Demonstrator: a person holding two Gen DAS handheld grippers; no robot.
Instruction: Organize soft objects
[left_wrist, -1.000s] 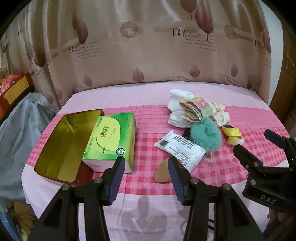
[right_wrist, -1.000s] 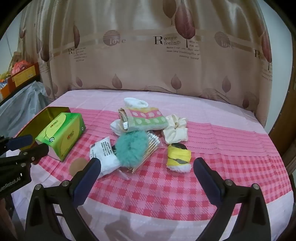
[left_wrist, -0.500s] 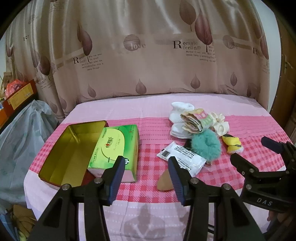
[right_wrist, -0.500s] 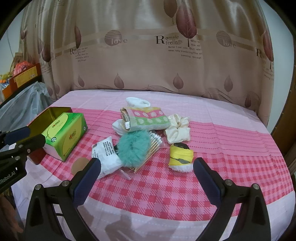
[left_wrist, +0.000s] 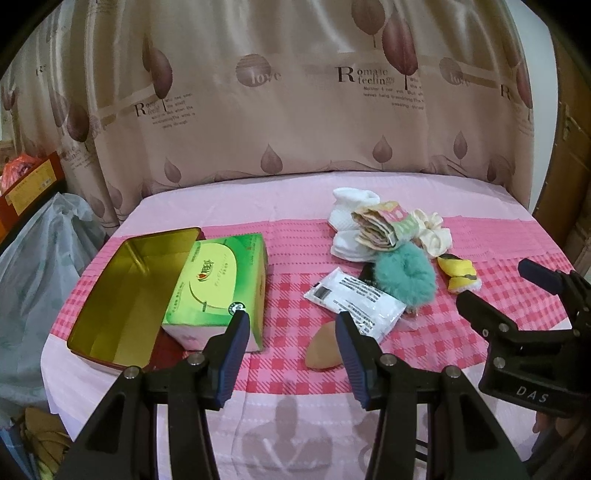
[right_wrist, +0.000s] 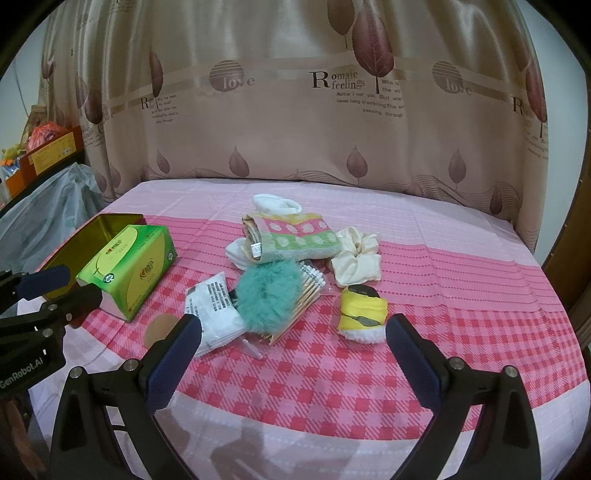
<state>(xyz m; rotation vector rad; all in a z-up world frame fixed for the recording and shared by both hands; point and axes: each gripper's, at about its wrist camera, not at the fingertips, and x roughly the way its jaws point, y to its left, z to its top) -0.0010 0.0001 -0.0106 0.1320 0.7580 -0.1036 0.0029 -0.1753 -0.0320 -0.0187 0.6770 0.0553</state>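
Table (left_wrist: 229, 206): is being covered by a pink checked cloth, with every item lying on it
Tin (left_wrist: 122, 295): is being kept open and empty at the left edge, judged the likely home for the soft things
Tissue box (left_wrist: 218, 284): green, is being propped against the tin's right rim, half out of it
Soft pile (right_wrist: 291, 240): a folded patterned cloth is being stacked on white socks, right of centre, well apart from the tin
Teal scrunchie (right_wrist: 267, 295): fluffy, is being rested on a cotton swab packet (right_wrist: 310, 288), beside a white sachet (right_wrist: 216, 306)
Cream scrunchie (right_wrist: 356, 260): is being seen just behind the yellow roll (right_wrist: 362, 312)
Left gripper (left_wrist: 291, 325): is being held released, nothing between its jaws, above the near edge
Right gripper (right_wrist: 293, 334): is being held wide apart, empty, facing the pile
Step advice: one item is best being pinched at its middle, top of the pile first, so neighbours are not being dragged along
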